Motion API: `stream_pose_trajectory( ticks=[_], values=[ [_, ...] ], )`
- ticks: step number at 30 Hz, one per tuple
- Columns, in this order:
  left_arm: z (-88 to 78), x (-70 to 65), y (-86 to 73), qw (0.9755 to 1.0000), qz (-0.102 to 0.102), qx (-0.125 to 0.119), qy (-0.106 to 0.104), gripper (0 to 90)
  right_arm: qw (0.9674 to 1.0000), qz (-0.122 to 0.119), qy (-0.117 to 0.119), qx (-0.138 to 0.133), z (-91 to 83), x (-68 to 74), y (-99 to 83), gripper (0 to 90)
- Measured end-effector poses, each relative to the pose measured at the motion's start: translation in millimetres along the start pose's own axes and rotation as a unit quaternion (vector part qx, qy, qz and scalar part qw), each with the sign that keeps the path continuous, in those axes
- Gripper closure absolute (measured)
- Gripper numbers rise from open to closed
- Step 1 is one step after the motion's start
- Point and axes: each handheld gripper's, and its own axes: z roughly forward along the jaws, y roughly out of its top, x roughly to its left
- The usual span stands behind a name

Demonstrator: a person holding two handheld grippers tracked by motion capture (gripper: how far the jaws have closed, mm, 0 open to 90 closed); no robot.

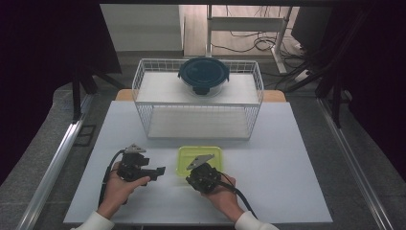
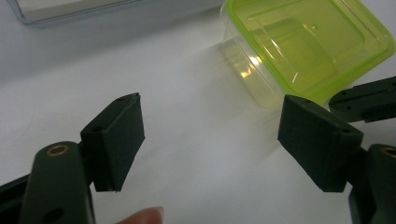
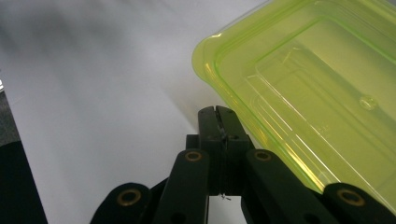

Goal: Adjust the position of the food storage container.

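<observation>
My left gripper [image 1: 160,169] sits on the white table [image 1: 287,153] with its jaws spread wide and nothing between them; in the left gripper view the two black pads [image 2: 119,140] frame bare tabletop, and the container lies just beyond the far pad. That container is a small square food box with a lime-green lid [image 1: 200,159], resting on the table near the front edge, between my two hands and in front of the white wire basket [image 1: 143,84], which holds a round dark-lidded glass bowl [image 1: 204,75]. My right gripper [image 3: 218,114] is clenched tight on nothing, its pinched tips right at the box's near lid rim, touching it or nearly so; I cannot tell which. I judge the box to be light, thin, clear plastic that looks empty: stiff enough at the lid rim, but glossy and liable to skate across the smooth table if I nudge it. The walls will likely flex under a hard squeeze. I would take it across two opposite sides just under the lid's lip, where the rim gives the pads a ledge, and squeeze gently.
</observation>
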Motion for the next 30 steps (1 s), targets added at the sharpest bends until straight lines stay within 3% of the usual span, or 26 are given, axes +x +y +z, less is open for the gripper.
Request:
stream_pose_trajectory(
  ticks=[9,14,20,22,24,25,26,27,30],
  values=[
    [-0.6,0.2,0.1,1.0,-0.001,-0.001,0.001,22.3,1.0,0.004,0.006,-0.001,-1.4,0.7,-0.1,88.4],
    [-1.1,0.7,0.2,1.0,-0.001,-0.002,0.0,22.3,0.9998,-0.001,0.015,-0.015,-16.5,3.3,-2.1,88.4],
    [-1.4,0.7,0.2,1.0,0.001,-0.001,-0.001,22.2,0.9983,0.03,-0.008,-0.05,-60.8,-15.4,-16.3,88.4],
    [-1.5,0.6,0.3,1.0,0.0,-0.002,-0.001,22.2,0.9977,0.038,-0.014,-0.054,-67.8,-20.3,-21.3,88.4],
    [-1.2,-0.1,0.4,1.0,0.001,-0.002,0.0,22.2,0.9962,0.057,-0.027,-0.06,-81.2,-32.1,-30.8,88.4],
    [-1.1,-1.0,0.6,1.0,0.0,-0.001,-0.001,22.2,0.9938,0.078,-0.04,-0.069,-91.8,-44.8,-39.2,88.4],
    [-1.1,-1.0,0.6,1.0,0.0,-0.001,-0.001,22.2,0.9938,0.078,-0.04,-0.069,-91.8,-44.8,-39.2,88.4],
    [-1.1,-1.3,0.8,1.0,0.002,-0.001,-0.001,22.2,0.9914,0.095,-0.05,-0.074,-99.9,-56.0,-46.6,88.4],
    [-1.0,-1.2,0.7,1.0,0.001,-0.001,0.0,22.2,0.9891,0.112,-0.052,-0.079,-105.3,-64.4,-53.1,88.4]
  ],
)
